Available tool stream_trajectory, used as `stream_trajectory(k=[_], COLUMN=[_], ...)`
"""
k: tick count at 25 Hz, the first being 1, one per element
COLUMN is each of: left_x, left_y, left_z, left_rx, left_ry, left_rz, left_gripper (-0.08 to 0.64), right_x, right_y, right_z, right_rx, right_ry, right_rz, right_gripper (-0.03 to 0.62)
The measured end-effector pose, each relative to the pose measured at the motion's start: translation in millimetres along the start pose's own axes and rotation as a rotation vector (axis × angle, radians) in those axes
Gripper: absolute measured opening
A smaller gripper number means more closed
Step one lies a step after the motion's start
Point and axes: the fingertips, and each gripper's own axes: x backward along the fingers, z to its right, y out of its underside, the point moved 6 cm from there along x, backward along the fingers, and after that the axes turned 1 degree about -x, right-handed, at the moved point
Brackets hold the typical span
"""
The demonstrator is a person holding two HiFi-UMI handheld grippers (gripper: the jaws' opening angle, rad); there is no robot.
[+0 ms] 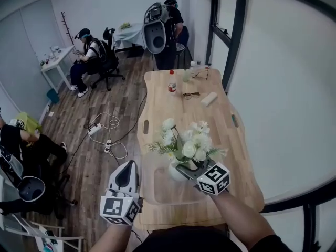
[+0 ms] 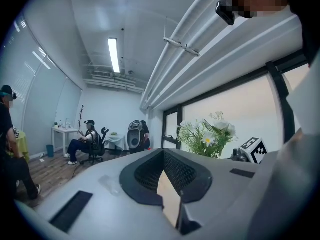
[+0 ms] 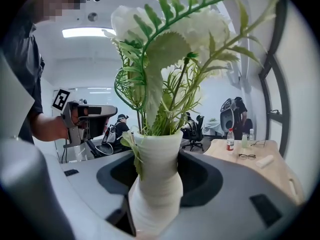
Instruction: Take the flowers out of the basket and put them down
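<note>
A bunch of white flowers with green fern leaves (image 1: 189, 143) stands in a white vase (image 1: 175, 172) over the near part of the wooden table (image 1: 157, 193). My right gripper (image 1: 191, 169) reaches in from the right and is shut on the vase. In the right gripper view the vase (image 3: 157, 184) fills the notch between the jaws, with the flowers (image 3: 170, 44) rising above. Whether the vase rests on the table cannot be told. My left gripper (image 1: 126, 176) is held at the table's near left edge, shut and holding nothing. The left gripper view shows its jaws together (image 2: 167, 199) and the flowers (image 2: 207, 134) to the right.
Further along the table are a red-capped bottle (image 1: 171, 82), a pair of glasses (image 1: 191, 95) and a white oblong object (image 1: 209, 99). Cables and a power strip (image 1: 105, 127) lie on the floor to the left. A seated person (image 1: 89, 56) is at the back.
</note>
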Motion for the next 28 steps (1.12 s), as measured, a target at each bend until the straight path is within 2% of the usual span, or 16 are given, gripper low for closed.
stream_trajectory(k=[14, 28], left_x=[-2.0, -22.9], left_y=[-9.7, -6.4], left_z=[23.6, 67.3], left_rx=[-0.014, -0.027], left_ry=[0.020, 0.082], left_rz=[0.018, 0.009], left_gripper=[0.005, 0.005], right_x=[40.7, 104.6], right_y=[-28.0, -36.2], right_z=[3.9, 42.9], right_rx=[0.038, 0.030], right_ry=[-0.004, 0.116], right_rz=[0.030, 0.060], right_gripper=[0.252, 0.252])
